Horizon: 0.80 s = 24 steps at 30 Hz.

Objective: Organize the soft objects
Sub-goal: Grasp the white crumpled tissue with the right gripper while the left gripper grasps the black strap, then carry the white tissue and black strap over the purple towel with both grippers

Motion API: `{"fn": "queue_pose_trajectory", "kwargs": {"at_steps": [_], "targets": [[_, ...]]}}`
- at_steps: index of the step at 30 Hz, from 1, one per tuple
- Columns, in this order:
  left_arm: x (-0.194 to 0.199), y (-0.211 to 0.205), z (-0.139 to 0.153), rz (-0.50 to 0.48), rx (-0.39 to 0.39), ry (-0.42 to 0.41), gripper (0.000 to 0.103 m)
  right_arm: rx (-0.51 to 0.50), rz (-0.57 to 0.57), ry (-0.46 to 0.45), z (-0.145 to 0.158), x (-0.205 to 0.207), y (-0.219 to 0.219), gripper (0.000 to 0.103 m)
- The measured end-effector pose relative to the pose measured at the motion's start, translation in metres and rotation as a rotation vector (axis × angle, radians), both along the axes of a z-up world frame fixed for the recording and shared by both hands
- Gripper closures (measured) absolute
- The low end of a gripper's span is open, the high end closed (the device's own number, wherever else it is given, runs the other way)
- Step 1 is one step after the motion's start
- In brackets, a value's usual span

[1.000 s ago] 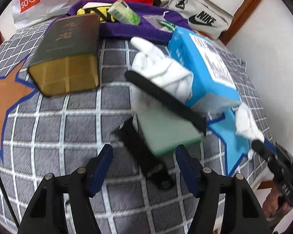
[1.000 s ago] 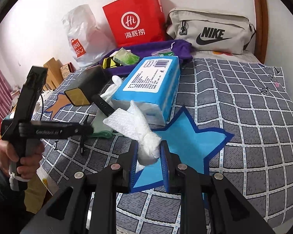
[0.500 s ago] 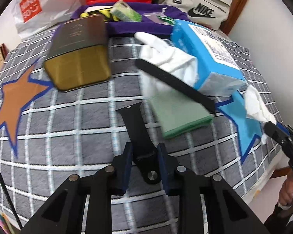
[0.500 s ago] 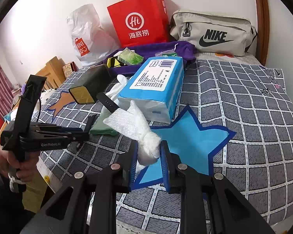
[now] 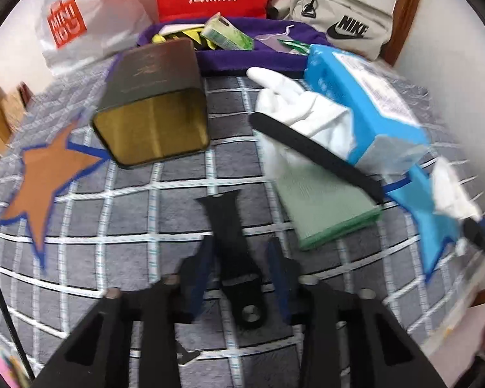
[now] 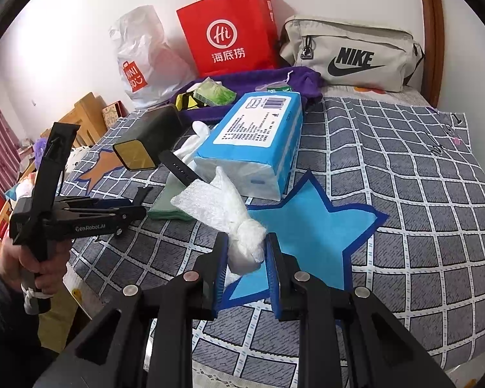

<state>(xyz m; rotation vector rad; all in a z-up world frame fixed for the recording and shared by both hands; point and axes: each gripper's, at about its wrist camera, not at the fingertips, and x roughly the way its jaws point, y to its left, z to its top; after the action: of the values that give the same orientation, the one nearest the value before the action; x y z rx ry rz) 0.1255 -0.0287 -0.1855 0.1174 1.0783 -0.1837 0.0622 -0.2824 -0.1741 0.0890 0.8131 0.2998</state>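
Note:
A short black strap (image 5: 232,242) lies on the grey checked bedspread (image 5: 129,220), and my left gripper (image 5: 239,268) is shut on it near its buckle end. In the right wrist view that left gripper (image 6: 135,208) points at the bed with a strap end (image 6: 143,194) sticking up. My right gripper (image 6: 245,258) is shut on a white bubble-wrap wad (image 6: 223,207), held just above the blue star patch (image 6: 310,226). A second black strap (image 5: 313,152) lies across a white glove (image 5: 304,110) and a folded green cloth (image 5: 326,200).
A blue tissue pack (image 6: 258,135) and a dark tin box (image 5: 155,103) lie mid-bed. Behind them are a purple cloth (image 5: 258,59) with small packets, a red paper bag (image 6: 229,32), a white plastic bag (image 6: 142,61) and a beige Nike bag (image 6: 352,51). A hand (image 6: 38,258) holds the left tool.
My left gripper went from open to shut on the short black strap and tipped a little. The right gripper kept still with the wad in it.

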Motion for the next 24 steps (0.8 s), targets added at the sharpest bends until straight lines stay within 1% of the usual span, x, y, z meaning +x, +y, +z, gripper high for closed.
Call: {"fn": "queue_pose_trajectory", "kwargs": {"at_steps": [1, 5, 8, 9, 11, 14, 15, 18, 21, 24], "targets": [[0.000, 0.001, 0.000, 0.003, -0.006, 0.001, 0.081, -0.001, -0.002, 0.001, 0.000, 0.000, 0.000, 0.080], [0.003, 0.012, 0.001, 0.033, -0.076, 0.013, 0.081, -0.005, -0.002, 0.013, -0.004, 0.003, 0.001, 0.080], [0.002, 0.011, -0.001, 0.035, -0.079, -0.007, 0.081, -0.018, -0.003, 0.025, -0.010, 0.004, 0.004, 0.080], [0.002, 0.010, -0.001, 0.033, -0.069, -0.011, 0.083, -0.027, -0.004, 0.030, -0.012, 0.005, 0.005, 0.080], [0.002, 0.009, 0.000, 0.012, -0.064, -0.021, 0.083, -0.032, 0.003, 0.045, -0.017, 0.006, 0.009, 0.080], [0.003, 0.018, 0.002, 0.024, -0.122, 0.001, 0.084, -0.041, 0.007, 0.072, -0.022, 0.008, 0.012, 0.080], [0.003, 0.023, 0.005, 0.034, -0.152, 0.010, 0.084, -0.043, 0.009, 0.075, -0.022, 0.008, 0.014, 0.080], [0.001, 0.031, 0.012, 0.039, -0.173, 0.012, 0.084, -0.033, 0.020, 0.064, -0.015, 0.008, 0.016, 0.080], [0.001, 0.038, 0.019, 0.045, -0.213, 0.011, 0.084, -0.034, 0.028, 0.039, -0.004, 0.009, 0.020, 0.080], [0.000, 0.042, 0.032, 0.048, -0.211, -0.006, 0.084, -0.026, 0.045, 0.017, 0.009, 0.011, 0.024, 0.080]]}}
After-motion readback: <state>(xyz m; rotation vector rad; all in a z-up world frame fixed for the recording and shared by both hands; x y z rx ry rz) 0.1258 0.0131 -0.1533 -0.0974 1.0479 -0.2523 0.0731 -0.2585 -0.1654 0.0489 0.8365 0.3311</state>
